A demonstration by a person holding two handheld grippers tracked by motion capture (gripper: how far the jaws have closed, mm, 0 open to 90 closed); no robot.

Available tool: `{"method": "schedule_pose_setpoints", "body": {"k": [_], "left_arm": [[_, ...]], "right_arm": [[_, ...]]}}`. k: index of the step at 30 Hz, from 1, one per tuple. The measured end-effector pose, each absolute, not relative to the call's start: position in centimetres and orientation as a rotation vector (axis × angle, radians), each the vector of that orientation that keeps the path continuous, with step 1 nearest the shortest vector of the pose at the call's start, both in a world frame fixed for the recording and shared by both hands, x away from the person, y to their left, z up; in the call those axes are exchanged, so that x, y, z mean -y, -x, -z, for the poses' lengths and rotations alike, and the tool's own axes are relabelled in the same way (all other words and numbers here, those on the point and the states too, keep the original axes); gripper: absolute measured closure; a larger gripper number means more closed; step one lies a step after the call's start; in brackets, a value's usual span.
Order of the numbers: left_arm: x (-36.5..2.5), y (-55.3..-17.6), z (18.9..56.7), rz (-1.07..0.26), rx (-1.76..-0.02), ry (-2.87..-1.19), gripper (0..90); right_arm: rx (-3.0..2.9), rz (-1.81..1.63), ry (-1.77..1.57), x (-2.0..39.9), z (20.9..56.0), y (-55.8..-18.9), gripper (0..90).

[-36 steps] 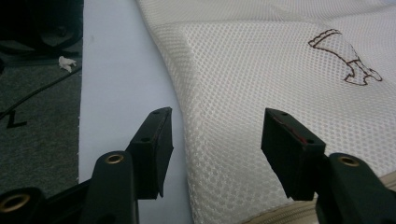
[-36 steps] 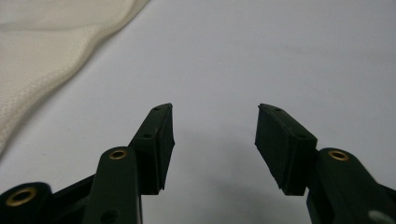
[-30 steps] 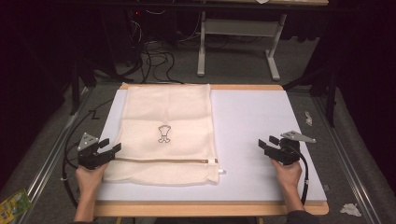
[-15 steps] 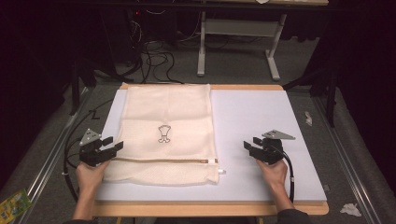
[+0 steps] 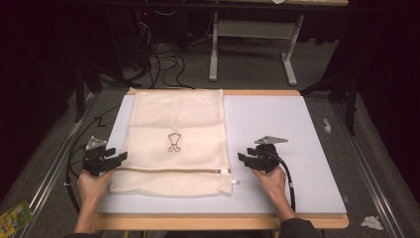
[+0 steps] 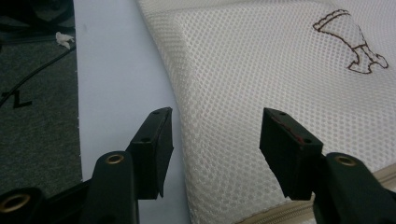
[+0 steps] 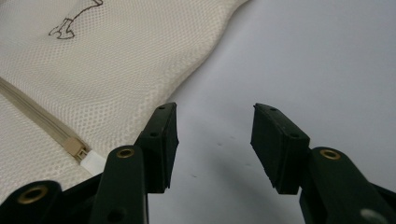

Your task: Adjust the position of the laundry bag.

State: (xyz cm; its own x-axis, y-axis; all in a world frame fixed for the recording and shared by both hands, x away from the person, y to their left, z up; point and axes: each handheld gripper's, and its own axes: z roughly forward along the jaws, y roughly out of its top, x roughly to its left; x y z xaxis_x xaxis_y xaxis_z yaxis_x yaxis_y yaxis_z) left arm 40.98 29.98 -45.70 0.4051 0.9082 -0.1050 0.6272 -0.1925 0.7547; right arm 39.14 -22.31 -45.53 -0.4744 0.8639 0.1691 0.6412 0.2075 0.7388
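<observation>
Two grippers flank mesh bag (image 5: 176, 144) on white board (image 5: 297, 139) — left gripper (image 5: 116, 157) at its edge, right gripper (image 5: 243, 157) just beside. Left gripper view: jaws apart, closing, straddling soft hem. Right gripper view: gaping, narrowing, nothing between — zipper end (image 7: 77, 150) near; probably light, floppy; best pinched by corners.

No readable text or numbers anywhere; only mark is a small dark-outlined emblem (image 5: 174, 142) printed on the cream mesh laundry bag (image 5: 168, 114), also visible in the left gripper view, shape unclear, no letters legible.
</observation>
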Motion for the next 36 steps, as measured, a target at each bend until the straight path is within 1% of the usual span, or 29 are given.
{"method": "schedule_pose_setpoints", "body": {"k": [8, 14, 17, 21, 24, 26, 27, 30, 31, 32, 33, 34, 35, 36], "left_arm": [[-29.4, -41.6, 46.4, -0.456, -1.347, -1.939, 43.1], [-28.7, -42.2, 46.7, -0.477, -1.362, -1.964, 43.2], [-28.5, -42.4, 47.0, -0.464, -1.379, -1.951, 43.3], [-28.3, -42.7, 47.3, -0.455, -1.386, -1.966, 44.4], [-28.2, -42.9, 47.4, -0.444, -1.387, -1.973, 46.9], [-28.2, -42.9, 47.4, -0.444, -1.389, -1.972, 50.1], [-28.2, -43.0, 47.6, -0.448, -1.398, -1.971, 51.8], [-28.4, -43.0, 47.6, -0.445, -1.405, -1.958, 57.4], [-28.5, -43.0, 47.6, -0.449, -1.404, -1.962, 62.0], [-28.5, -43.0, 47.6, -0.449, -1.404, -1.962, 67.1], [-28.6, -43.0, 47.5, -0.438, -1.406, -1.965, 67.1], [-28.6, -43.0, 47.2, -0.448, -1.398, -1.972, 76.1], [-28.7, -43.0, 47.1, -0.444, -1.389, -1.971, 80.6], [-28.7, -43.0, 47.0, -0.442, -1.387, -1.969, 81.9]], "right_arm": [[-2.277, -1.151, -1.416, 20.0, 45.5, -39.8, 54.2], [-2.321, -1.154, -1.445, 18.6, 45.8, -40.4, 55.0], [-2.351, -1.133, -1.472, 18.1, 46.2, -40.9, 55.0], [-2.35, -1.156, -1.489, 17.8, 46.2, -41.2, 56.2], [-2.376, -1.122, -1.5, 17.1, 46.4, -41.6, 59.2], [-2.378, -1.122, -1.507, 17.0, 46.5, -41.7, 61.0], [-2.377, -1.135, -1.512, 17.0, 46.6, -41.9, 65.6], [-2.393, -1.109, -1.494, 16.9, 46.6, -41.9, 72.3], [-2.395, -1.11, -1.494, 17.0, 46.6, -41.9, 75.4], [-2.395, -1.11, -1.494, 17.0, 46.6, -41.9, 75.4], [-2.396, -1.118, -1.493, 17.1, 46.6, -41.9, 78.2], [-2.4, -1.126, -1.488, 17.1, 46.6, -41.8, 83.4], [-2.406, -1.122, -1.473, 17.0, 46.6, -41.9, 84.9], [-2.407, -1.122, -1.466, 16.9, 46.6, -41.9, 86.1]]}}
